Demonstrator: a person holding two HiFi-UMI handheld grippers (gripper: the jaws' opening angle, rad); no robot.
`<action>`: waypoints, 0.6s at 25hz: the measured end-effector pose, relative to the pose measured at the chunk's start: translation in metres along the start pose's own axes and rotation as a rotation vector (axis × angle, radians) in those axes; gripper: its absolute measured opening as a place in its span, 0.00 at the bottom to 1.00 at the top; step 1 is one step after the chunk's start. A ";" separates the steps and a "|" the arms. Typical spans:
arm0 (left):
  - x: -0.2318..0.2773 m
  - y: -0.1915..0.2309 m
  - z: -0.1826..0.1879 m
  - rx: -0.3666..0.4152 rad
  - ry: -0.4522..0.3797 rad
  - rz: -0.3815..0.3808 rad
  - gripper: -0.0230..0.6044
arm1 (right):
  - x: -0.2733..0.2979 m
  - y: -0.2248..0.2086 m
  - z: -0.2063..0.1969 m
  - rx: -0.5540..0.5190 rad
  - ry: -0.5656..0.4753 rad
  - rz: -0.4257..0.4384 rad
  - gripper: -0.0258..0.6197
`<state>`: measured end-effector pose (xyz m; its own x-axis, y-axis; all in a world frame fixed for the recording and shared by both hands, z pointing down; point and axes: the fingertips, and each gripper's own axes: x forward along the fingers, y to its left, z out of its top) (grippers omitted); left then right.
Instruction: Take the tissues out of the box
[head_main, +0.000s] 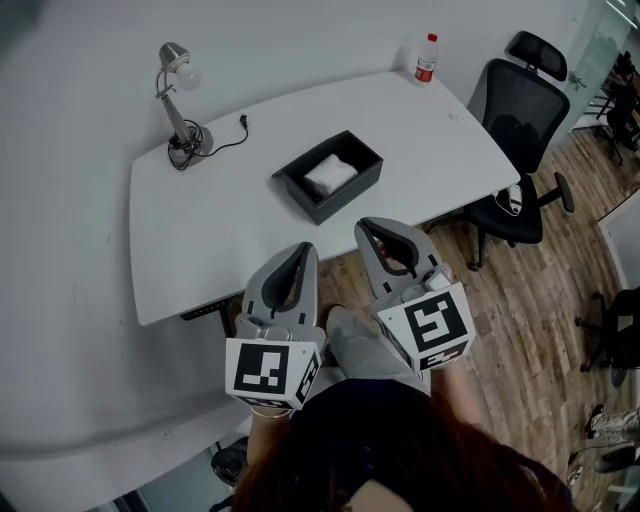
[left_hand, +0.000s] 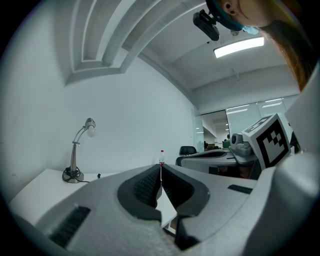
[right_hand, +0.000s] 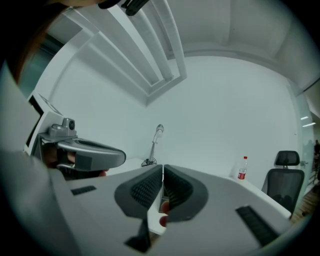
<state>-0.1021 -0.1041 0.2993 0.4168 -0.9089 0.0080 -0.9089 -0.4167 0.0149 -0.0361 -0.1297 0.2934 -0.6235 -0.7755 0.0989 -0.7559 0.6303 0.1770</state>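
Note:
A black open box (head_main: 329, 174) sits on the white table (head_main: 200, 240) in the head view, with a white tissue pack (head_main: 330, 173) inside it. Both grippers hang side by side in front of the table's near edge, short of the box. My left gripper (head_main: 306, 249) is shut and empty; in its own view the left gripper (left_hand: 160, 167) shows its tips pressed together. My right gripper (head_main: 364, 227) is also shut with nothing between the jaws, and in the right gripper view the right gripper (right_hand: 163, 167) shows the tips meeting.
A desk lamp (head_main: 178, 100) with its cord stands at the table's back left. A red-capped bottle (head_main: 427, 59) stands at the back right. A black office chair (head_main: 520, 140) is beside the table's right end, over the wooden floor (head_main: 520, 330).

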 end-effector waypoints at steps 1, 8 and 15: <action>0.003 0.002 0.000 0.001 0.001 0.000 0.08 | 0.003 -0.002 -0.001 -0.001 0.005 0.001 0.08; 0.029 0.018 -0.003 0.002 0.011 -0.015 0.08 | 0.030 -0.015 -0.005 0.002 0.023 0.001 0.10; 0.054 0.035 0.002 0.016 0.016 -0.021 0.08 | 0.059 -0.029 -0.014 0.003 0.057 0.008 0.15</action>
<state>-0.1119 -0.1678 0.2987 0.4359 -0.8997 0.0243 -0.8999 -0.4360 -0.0011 -0.0478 -0.1940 0.3074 -0.6174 -0.7711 0.1558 -0.7514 0.6367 0.1732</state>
